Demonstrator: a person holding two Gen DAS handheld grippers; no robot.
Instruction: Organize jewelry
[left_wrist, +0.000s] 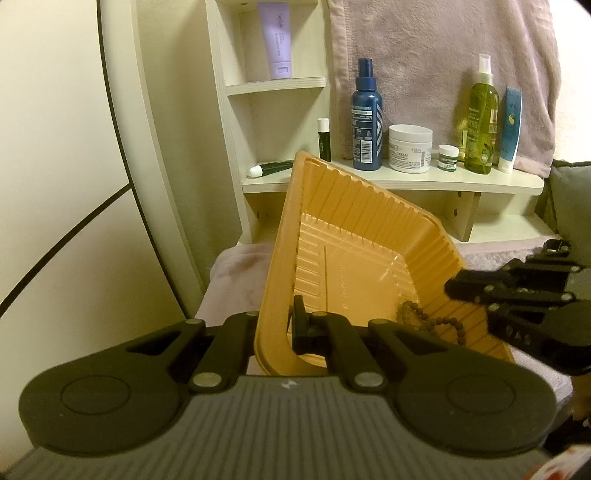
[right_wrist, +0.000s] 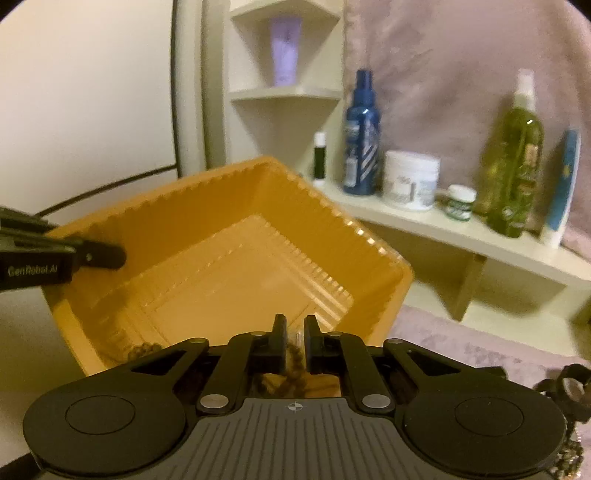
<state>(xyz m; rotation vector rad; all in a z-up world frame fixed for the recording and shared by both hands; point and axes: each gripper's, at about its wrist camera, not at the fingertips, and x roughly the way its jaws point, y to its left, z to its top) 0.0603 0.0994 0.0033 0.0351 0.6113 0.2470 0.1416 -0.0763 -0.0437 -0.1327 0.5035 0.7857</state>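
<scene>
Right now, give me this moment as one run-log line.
left gripper: shut on orange tray rim, tray tilted | right gripper: shut on bead bracelet over tray | bracelet partly inside tray

Cream shelf unit (left_wrist: 391, 182) — pink towel (left_wrist: 443, 55) behind

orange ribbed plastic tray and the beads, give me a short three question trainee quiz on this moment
1. True or false: the left gripper is clamped on the rim of the orange ribbed plastic tray.
2. Where does the brown beaded bracelet lie? A) on the white shelf B) inside the tray at its near low corner C) on the pink cloth
3. Fill in: the right gripper has its fingers nearly together around the ____.

Key: 1 true. 2 B. 3 bracelet; the right wrist view shows brown beads between the fingers, though the contact itself is hard to confirm.
</scene>
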